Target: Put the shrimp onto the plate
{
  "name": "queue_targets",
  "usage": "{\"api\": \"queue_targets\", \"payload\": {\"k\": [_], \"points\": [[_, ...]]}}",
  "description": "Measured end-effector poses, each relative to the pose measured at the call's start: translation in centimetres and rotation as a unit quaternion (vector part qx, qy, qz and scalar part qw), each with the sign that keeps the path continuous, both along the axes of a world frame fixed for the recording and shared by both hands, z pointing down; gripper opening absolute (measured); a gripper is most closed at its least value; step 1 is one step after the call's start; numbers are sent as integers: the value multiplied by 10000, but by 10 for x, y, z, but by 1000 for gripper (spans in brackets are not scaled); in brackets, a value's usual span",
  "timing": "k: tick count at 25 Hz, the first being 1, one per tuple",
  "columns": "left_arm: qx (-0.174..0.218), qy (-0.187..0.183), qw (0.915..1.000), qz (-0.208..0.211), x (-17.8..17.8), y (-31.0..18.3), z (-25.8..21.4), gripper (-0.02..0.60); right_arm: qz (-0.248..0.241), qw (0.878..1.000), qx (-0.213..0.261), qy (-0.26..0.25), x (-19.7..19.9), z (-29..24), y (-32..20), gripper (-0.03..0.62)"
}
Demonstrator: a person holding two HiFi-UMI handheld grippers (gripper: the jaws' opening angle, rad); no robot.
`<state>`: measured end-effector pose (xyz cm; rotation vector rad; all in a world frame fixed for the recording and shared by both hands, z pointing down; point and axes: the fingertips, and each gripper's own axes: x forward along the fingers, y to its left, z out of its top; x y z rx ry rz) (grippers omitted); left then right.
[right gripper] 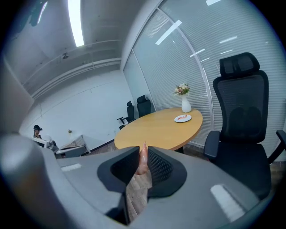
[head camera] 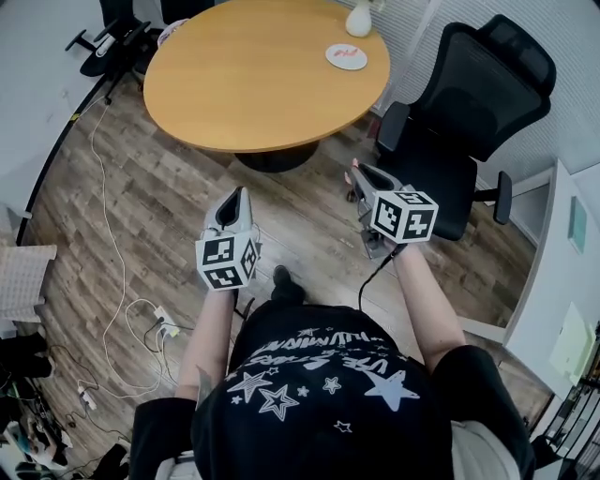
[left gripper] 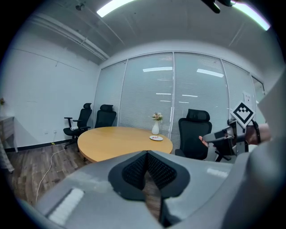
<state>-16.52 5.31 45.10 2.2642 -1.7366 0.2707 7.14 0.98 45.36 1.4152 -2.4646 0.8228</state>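
A pale pink shrimp stands pinched between the pads of my right gripper, its tip poking out past the fingers. From the head view that gripper hangs over the wood floor, short of the round table. The white plate lies at the table's far right, next to a vase, with something red-pink on it; the same plate shows far ahead of the shrimp. My left gripper is shut and empty, its pads meeting, level with the right one.
A black office chair stands right of the table, close to my right gripper. More black chairs sit beyond the table. White cables trail over the floor at left. A white vase with flowers stands by the plate.
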Motion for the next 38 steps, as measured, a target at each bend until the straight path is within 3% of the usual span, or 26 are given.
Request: {"api": "queue_targets", "payload": {"k": [10, 17, 27, 38], "points": [[-108, 69, 9999, 101, -61, -53, 8, 2, 129, 9998, -139, 115, -59, 5, -62, 58], [-233, 183, 9992, 272, -86, -76, 18, 2, 67, 9992, -258, 292, -95, 15, -73, 58], [-274, 228, 9992, 170, -98, -101, 21, 2, 117, 9992, -257, 271, -99, 11, -112, 58], [-293, 85, 9995, 90, -91, -165, 22, 2, -70, 9996, -271, 102, -105, 17, -185, 58]]}}
